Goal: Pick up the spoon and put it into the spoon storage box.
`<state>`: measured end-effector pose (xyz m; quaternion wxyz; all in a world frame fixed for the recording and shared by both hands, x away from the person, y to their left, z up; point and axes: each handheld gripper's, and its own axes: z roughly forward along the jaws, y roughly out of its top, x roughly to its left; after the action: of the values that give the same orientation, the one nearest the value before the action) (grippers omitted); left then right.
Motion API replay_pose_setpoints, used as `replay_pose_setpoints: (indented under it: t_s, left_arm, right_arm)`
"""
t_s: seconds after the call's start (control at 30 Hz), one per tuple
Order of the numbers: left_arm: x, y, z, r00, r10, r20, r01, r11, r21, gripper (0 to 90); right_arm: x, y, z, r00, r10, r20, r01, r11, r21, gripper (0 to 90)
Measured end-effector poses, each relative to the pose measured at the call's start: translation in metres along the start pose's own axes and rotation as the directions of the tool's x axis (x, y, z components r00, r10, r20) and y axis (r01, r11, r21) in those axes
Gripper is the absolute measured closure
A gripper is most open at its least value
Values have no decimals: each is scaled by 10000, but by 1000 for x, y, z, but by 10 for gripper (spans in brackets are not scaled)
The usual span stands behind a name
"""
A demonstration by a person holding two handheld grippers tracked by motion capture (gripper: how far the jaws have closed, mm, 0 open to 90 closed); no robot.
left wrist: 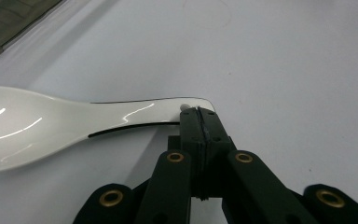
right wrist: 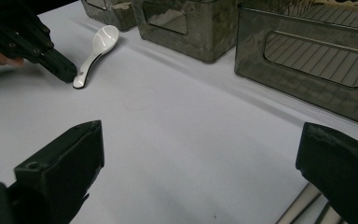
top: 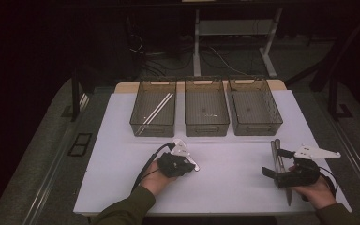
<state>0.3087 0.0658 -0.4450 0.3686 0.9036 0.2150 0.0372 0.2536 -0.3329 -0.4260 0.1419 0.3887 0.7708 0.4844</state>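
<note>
A white ceramic spoon lies on the white table, its bowl toward the baskets. My left gripper is shut, its tips pinching the end of the spoon's handle; the right gripper view also takes in that spoon and the left gripper at its handle end. From above, the left gripper sits at the table's centre front in a hand. My right gripper is open with nothing between its jaws, and it rests at the front right beside a pair of metal rods.
Three dark see-through baskets stand in a row at the back: the left basket holds white chopsticks; the middle basket and the right basket look bare. The metal rods lie just past my right jaw.
</note>
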Motion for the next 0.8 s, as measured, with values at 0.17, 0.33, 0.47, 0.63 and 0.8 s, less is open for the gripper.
replay_pose_setpoints:
  t_s: [0.17, 0.33, 0.47, 0.63, 0.8]
  left_arm:
    - [1, 4, 5, 9999, 98, 23, -98, 9999, -71, 889]
    - [1, 8, 9, 10000, 92, -25, -93, 9999, -120, 890]
    - [1, 12, 12, 9999, 90, -112, -92, 9999, -123, 889]
    - [2, 17, 16, 9998, 81, -187, -85, 9997, -213, 889]
    - [5, 22, 22, 9997, 45, -223, -51, 9997, -249, 890]
  right_arm:
    - [0, 0, 0, 10000, 14, -9, -14, 10000, -35, 9]
    - [-2, 0, 1, 10000, 29, 3, -29, 10000, -48, 9]
    - [-1, 0, 0, 10000, 59, 3, -59, 10000, -10, 9]
    - [-1, 0, 0, 10000, 56, -15, -56, 10000, -4, 9]
    - [-1, 0, 0, 10000, 59, -12, -59, 10000, -7, 9]
